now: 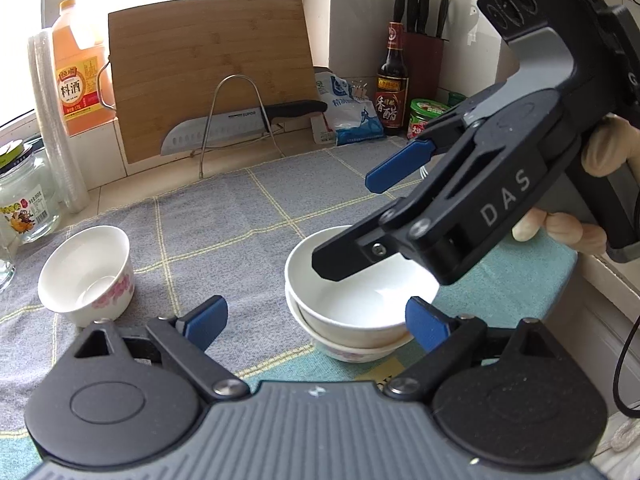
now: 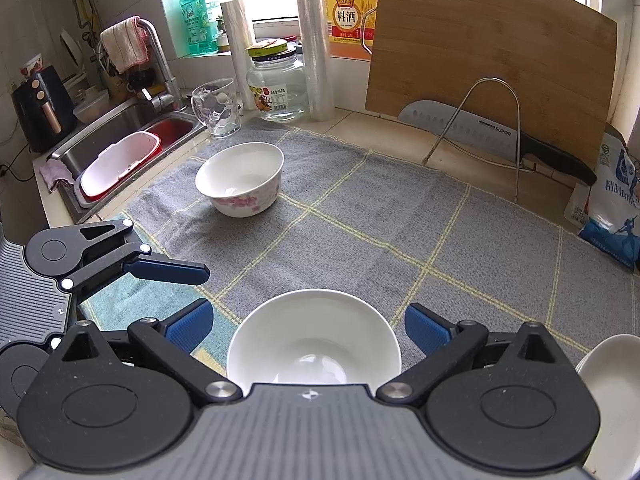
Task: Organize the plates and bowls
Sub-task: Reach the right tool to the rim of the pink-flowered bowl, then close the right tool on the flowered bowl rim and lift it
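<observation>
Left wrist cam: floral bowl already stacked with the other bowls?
No, the floral bowl stands alone on the cloth, apart from the stack.

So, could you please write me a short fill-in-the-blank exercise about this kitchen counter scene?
1. The top bowl sits nested inside another ____.
2. The flowered bowl stands alone on the grey ____.
3. The knife rests against the wooden cutting ____.
4. Both the left gripper and the right gripper have their jaws ____.

Missing words: bowl; cloth; board; open

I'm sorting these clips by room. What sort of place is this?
A home kitchen counter, most likely: a sink with a tap, a cutting board with a knife propped against it, and bowls on a cloth.
</observation>
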Available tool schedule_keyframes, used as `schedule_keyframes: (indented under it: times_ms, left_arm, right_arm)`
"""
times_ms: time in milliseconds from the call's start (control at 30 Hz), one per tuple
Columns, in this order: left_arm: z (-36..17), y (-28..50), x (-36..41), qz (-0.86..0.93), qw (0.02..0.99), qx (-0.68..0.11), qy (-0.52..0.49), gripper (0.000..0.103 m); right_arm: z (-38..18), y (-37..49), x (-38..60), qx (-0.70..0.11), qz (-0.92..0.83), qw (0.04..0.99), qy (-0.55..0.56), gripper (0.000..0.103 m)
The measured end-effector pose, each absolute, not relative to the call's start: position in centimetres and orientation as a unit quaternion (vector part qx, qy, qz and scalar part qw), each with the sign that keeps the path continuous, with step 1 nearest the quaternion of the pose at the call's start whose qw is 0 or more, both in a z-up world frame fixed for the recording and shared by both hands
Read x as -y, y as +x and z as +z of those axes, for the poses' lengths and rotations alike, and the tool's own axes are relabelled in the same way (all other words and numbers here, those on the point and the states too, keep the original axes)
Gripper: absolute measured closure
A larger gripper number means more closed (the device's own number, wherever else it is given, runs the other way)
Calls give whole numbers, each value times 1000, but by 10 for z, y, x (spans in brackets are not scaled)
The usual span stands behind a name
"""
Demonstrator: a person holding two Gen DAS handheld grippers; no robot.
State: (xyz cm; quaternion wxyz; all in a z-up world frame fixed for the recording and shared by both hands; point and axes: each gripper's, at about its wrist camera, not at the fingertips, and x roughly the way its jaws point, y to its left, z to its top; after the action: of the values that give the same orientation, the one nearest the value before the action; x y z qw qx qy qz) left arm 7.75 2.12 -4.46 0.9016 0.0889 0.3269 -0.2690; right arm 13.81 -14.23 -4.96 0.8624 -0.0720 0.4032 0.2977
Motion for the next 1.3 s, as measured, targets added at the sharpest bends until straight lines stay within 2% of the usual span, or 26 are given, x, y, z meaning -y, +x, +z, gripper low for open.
schedule_keyframes:
  times_ms: [400,700,1300]
  left_arm:
    - [-56,103,-96,-166,928,-327,69,8]
    - [-92,144,-145,-108,933,-337,67,8]
    - [-124,179,-162,-134,929,-340,61,8]
  right_arm:
    - [-46,154,97,-394,310,861,-87,0]
    - [-42,192,50,-383,314,863,-97,0]
    - [-77,279,-10,-427,308,843,-112,0]
